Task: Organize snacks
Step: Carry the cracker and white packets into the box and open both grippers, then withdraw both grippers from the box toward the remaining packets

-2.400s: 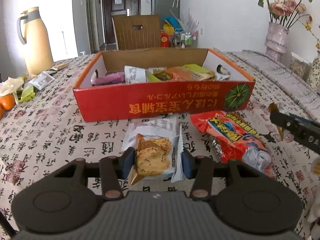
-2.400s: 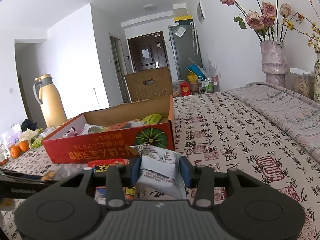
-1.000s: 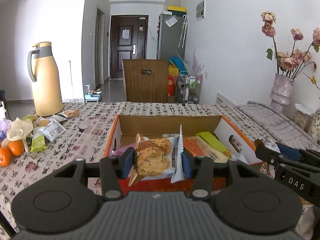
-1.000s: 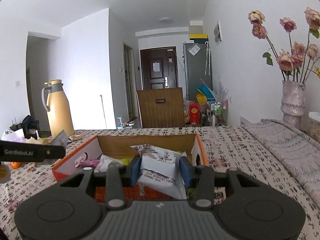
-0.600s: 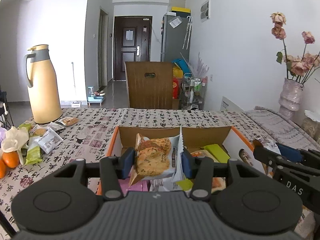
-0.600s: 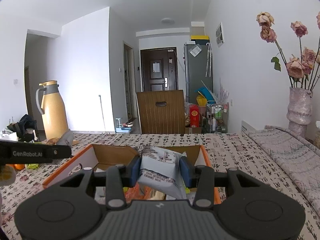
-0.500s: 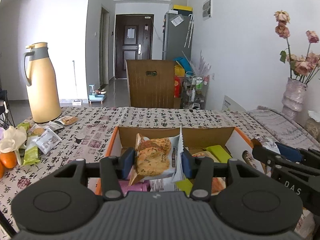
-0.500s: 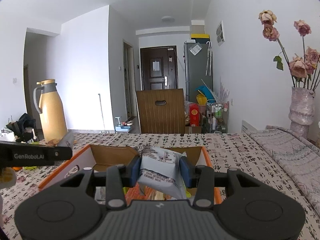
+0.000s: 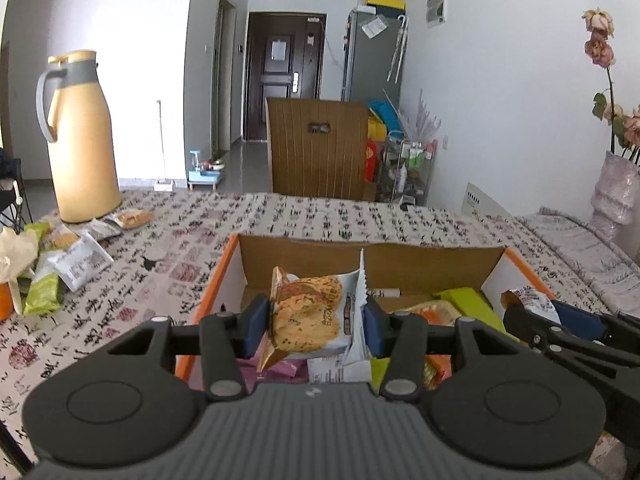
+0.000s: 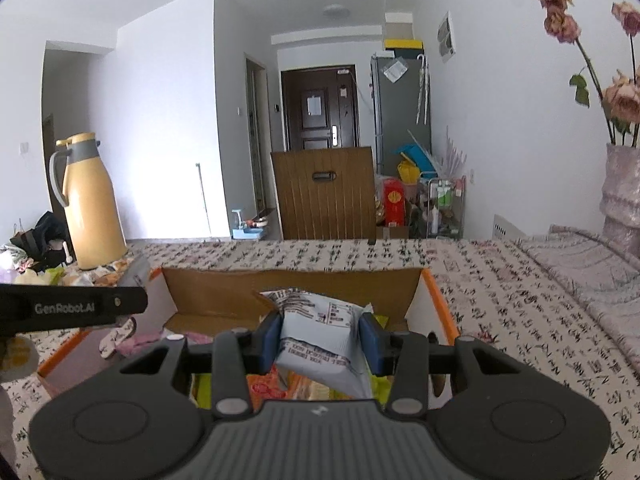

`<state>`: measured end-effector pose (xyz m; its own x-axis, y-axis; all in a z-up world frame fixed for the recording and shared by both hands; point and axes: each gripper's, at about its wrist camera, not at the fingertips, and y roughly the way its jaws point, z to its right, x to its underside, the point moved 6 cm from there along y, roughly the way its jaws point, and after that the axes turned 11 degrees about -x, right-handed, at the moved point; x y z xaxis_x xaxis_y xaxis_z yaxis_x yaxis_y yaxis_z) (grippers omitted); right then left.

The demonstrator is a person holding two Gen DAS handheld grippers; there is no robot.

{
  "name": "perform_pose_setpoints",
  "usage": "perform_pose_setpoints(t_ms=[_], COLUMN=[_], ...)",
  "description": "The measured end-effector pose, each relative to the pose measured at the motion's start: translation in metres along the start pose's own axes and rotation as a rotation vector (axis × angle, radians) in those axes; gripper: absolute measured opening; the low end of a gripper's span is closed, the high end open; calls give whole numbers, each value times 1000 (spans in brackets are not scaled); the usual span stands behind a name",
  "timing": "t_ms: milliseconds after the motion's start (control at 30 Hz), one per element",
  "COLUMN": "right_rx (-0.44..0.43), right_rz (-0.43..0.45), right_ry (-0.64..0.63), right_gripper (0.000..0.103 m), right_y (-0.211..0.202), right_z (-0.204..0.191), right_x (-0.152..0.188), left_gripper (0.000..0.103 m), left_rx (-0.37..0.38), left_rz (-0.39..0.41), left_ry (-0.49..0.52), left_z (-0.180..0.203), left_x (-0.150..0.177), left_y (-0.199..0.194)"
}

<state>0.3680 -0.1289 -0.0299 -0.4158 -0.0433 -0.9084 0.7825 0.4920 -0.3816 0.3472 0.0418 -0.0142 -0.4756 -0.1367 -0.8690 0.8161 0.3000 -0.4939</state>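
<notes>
My left gripper (image 9: 314, 330) is shut on a clear-and-white cookie packet (image 9: 308, 318) and holds it over the open cardboard snack box (image 9: 400, 264). My right gripper (image 10: 320, 338) is shut on a white-grey snack packet (image 10: 320, 334) and holds it over the same box (image 10: 280, 292). The box holds several packets: purple, green and orange ones show under the grippers. The right gripper's arm shows at the right edge of the left wrist view (image 9: 560, 338). The left gripper's arm shows at the left of the right wrist view (image 10: 72, 308).
A yellow thermos jug (image 9: 82, 140) stands at the table's far left with loose snack packets (image 9: 76, 256) and an orange beside it. A vase of dried roses (image 9: 616, 184) stands at the right. A wooden chair (image 9: 316, 152) is behind the table's far edge.
Both grippers have lifted their packets off the table, carried them forward and now hold them above the box interior. In the last half second both moved slightly further over the box.
</notes>
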Motion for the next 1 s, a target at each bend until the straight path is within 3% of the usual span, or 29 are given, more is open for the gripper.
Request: perform_pose_setpoints(t_ms=[67, 133, 167, 200, 267, 333, 400, 1000], right_rx=[-6, -5, 3, 3, -2, 5, 8, 38], right_rz=[-8, -6, -4, -3, 1, 15, 22, 54], right_ry=[4, 5, 6, 5, 13, 22, 31, 21], right_gripper=[46, 64, 67, 72, 81, 99, 103, 103], right_y=[1, 0, -1, -1, -2, -6, -9, -34], right_z=[1, 1, 2, 2, 3, 4, 6, -3], right_x=[3, 4, 4, 4, 4, 4, 3, -9], left_gripper=[52, 66, 82, 91, 102, 103, 103, 103], left_rx=[10, 23, 15, 8, 3, 1, 4, -12], left_rz=[-3, -2, 7, 19, 34, 45, 42, 73], left_ry=[-14, -30, -40, -44, -55, -66, -68, -70], left_z=[-2, -6, -8, -9, -11, -12, -12, -15], left_x=[1, 1, 0, -1, -2, -3, -3, -13], left_y=[1, -1, -3, -5, -8, -12, -13, -40])
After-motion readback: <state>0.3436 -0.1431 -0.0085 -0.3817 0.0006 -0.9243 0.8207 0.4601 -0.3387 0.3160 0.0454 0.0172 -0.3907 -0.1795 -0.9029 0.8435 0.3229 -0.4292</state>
